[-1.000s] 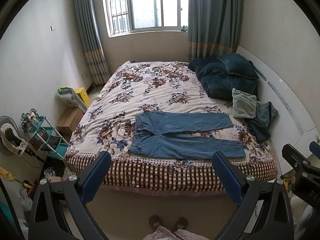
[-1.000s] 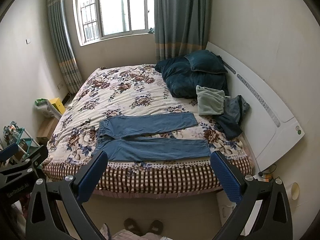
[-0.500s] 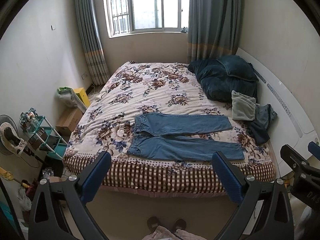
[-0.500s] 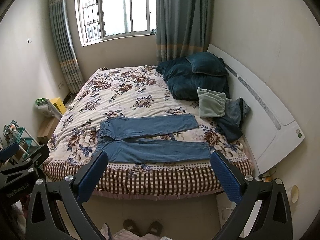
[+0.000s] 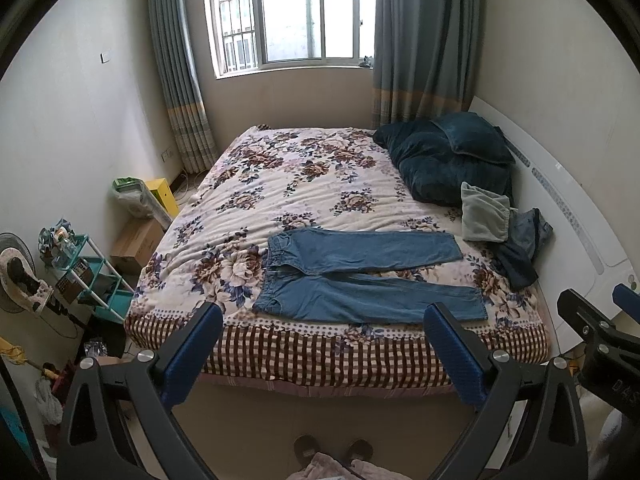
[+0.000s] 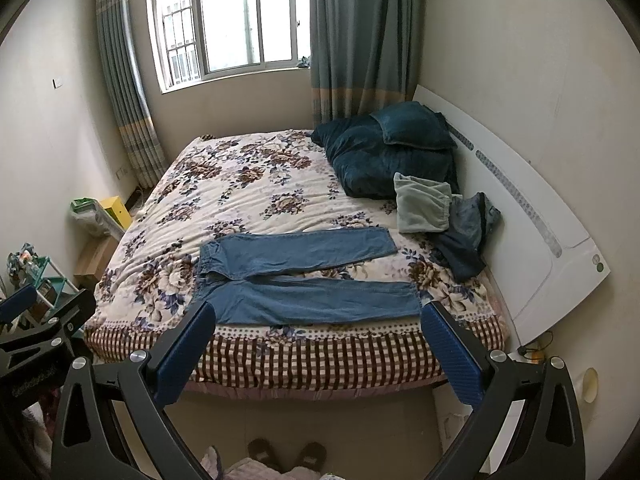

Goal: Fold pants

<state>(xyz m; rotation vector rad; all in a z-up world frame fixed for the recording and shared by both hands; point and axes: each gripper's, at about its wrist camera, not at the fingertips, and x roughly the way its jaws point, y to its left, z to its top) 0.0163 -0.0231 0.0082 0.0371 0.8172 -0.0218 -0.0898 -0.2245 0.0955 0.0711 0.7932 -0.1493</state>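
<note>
Blue denim pants lie flat near the front edge of the floral bed, waistband to the left, both legs spread toward the right. They also show in the right wrist view. My left gripper is open and empty, held in the air well short of the bed. My right gripper is open and empty too, at a similar distance. The right gripper's body shows at the right edge of the left wrist view.
Dark blue pillows, a folded grey-green cloth and crumpled dark clothes lie at the bed's right by the white headboard. A teal shelf, a box and a fan stand on the left. Slippers are on the floor below.
Both views have drifted slightly; the bed and pants sit a little lower and closer in the frames. The pants have not moved and both grippers stay open.
</note>
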